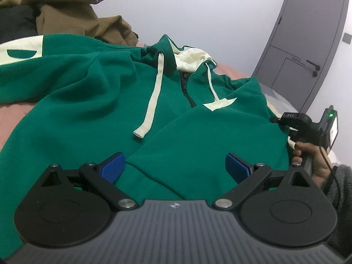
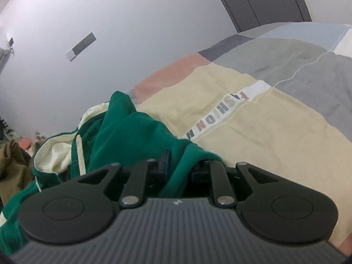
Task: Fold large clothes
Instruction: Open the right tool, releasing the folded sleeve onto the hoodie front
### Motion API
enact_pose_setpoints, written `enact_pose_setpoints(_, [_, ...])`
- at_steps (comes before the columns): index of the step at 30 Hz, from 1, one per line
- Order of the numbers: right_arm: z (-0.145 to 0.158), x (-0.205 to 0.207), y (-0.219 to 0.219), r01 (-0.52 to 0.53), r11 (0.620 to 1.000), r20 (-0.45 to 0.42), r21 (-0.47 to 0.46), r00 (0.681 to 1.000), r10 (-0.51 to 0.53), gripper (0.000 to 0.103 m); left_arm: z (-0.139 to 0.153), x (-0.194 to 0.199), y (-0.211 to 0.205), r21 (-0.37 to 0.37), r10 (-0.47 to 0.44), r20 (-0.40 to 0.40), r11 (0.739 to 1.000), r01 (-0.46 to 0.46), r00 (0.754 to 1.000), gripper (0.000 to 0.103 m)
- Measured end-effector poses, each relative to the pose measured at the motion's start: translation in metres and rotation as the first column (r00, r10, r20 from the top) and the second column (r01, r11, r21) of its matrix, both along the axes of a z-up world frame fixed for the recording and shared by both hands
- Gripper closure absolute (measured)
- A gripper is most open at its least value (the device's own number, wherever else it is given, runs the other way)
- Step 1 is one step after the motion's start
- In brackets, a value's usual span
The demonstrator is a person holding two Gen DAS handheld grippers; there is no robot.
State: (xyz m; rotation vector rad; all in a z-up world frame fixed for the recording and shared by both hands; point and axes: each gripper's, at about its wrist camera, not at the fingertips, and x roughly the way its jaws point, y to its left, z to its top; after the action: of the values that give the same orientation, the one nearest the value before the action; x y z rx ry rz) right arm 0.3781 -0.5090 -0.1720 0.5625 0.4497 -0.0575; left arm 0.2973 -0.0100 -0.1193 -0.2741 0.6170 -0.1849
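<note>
A green hoodie (image 1: 92,92) with cream hood lining and cream drawstrings lies front up on the bed. One sleeve (image 1: 209,136) is folded across its chest. My left gripper (image 1: 175,165) is open, its blue pads on either side of that sleeve's lower part, just above the cloth. My right gripper (image 2: 179,165) is shut on a fold of the green hoodie (image 2: 132,136) at its edge; it also shows at the right of the left wrist view (image 1: 308,127), held by a hand.
A brown garment (image 1: 72,11) is heaped behind the hoodie at the far left. The bed cover (image 2: 253,132) has cream, grey and pink patches with lettering. A grey door (image 1: 308,39) stands in the white wall beyond the bed.
</note>
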Motion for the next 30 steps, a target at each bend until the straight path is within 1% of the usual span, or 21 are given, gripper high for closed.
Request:
enact_pose_setpoints(3, [0.002, -0.006, 0.000, -0.004, 1.000, 0.006, 0.002, 1.000, 0.004, 0.084, -0.001, 0.003, -0.001, -0.002, 0.023, -0.014, 1.000, -0.023, 1.000, 0.004])
enact_pose_setpoints(7, [0.005, -0.012, 0.006, -0.014, 1.000, -0.005, -0.014, 1.000, 0.014, 0.081, 0.000, 0.006, -0.003, 0.003, 0.032, -0.017, 0.999, -0.032, 0.999, 0.004])
enact_pose_setpoints(9, [0.011, -0.019, 0.011, -0.027, 0.999, -0.022, -0.048, 0.999, 0.026, 0.072, 0.002, 0.006, -0.003, 0.007, 0.034, -0.020, 0.999, -0.034, 0.999, 0.004])
enact_pose_setpoints(11, [0.017, -0.027, 0.017, -0.056, 0.996, -0.043, -0.067, 0.998, 0.053, 0.045, 0.004, 0.004, -0.003, 0.008, 0.035, -0.022, 0.999, -0.035, 0.999, 0.004])
enact_pose_setpoints(13, [0.023, -0.036, 0.024, -0.078, 0.994, -0.062, -0.075, 0.995, 0.074, 0.037, 0.008, 0.000, -0.002, 0.009, 0.037, -0.015, 0.999, -0.037, 0.999, 0.004])
enact_pose_setpoints(18, [0.038, -0.071, 0.050, -0.131, 0.986, -0.107, -0.104, 0.987, 0.120, 0.036, 0.018, -0.013, 0.000, 0.028, 0.039, 0.002, 0.999, -0.039, 0.999, 0.004])
enact_pose_setpoints(21, [0.052, -0.093, 0.073, -0.165, 0.975, -0.111, -0.150, 0.982, 0.150, 0.036, 0.024, -0.022, 0.002, 0.041, 0.039, 0.010, 0.998, -0.039, 0.999, 0.004])
enact_pose_setpoints(22, [0.057, -0.100, 0.083, -0.180, 0.967, -0.108, -0.178, 0.981, 0.163, 0.036, 0.026, -0.025, 0.004, 0.041, 0.040, 0.012, 0.998, -0.040, 0.999, 0.004])
enact_pose_setpoints(25, [0.072, -0.122, 0.116, -0.248, 0.933, -0.083, -0.260, 0.969, 0.235, 0.036, 0.029, -0.032, 0.008, 0.030, 0.040, 0.011, 0.999, -0.041, 0.999, 0.004])
enact_pose_setpoints(27, [0.078, -0.134, 0.137, -0.308, 0.895, -0.086, -0.323, 0.951, 0.297, 0.037, 0.030, -0.035, 0.012, 0.020, 0.042, 0.009, 0.999, -0.043, 0.999, 0.004])
enact_pose_setpoints(29, [0.081, -0.145, 0.151, -0.357, 0.871, -0.082, -0.339, 0.933, 0.350, 0.038, 0.030, -0.037, 0.013, 0.019, 0.044, 0.004, 0.999, -0.044, 0.999, 0.004])
enact_pose_setpoints(30, [0.082, -0.151, 0.160, -0.385, 0.852, -0.087, -0.354, 0.921, 0.379, 0.039, 0.029, -0.037, 0.014, 0.020, 0.044, 0.000, 0.999, -0.044, 0.999, 0.004])
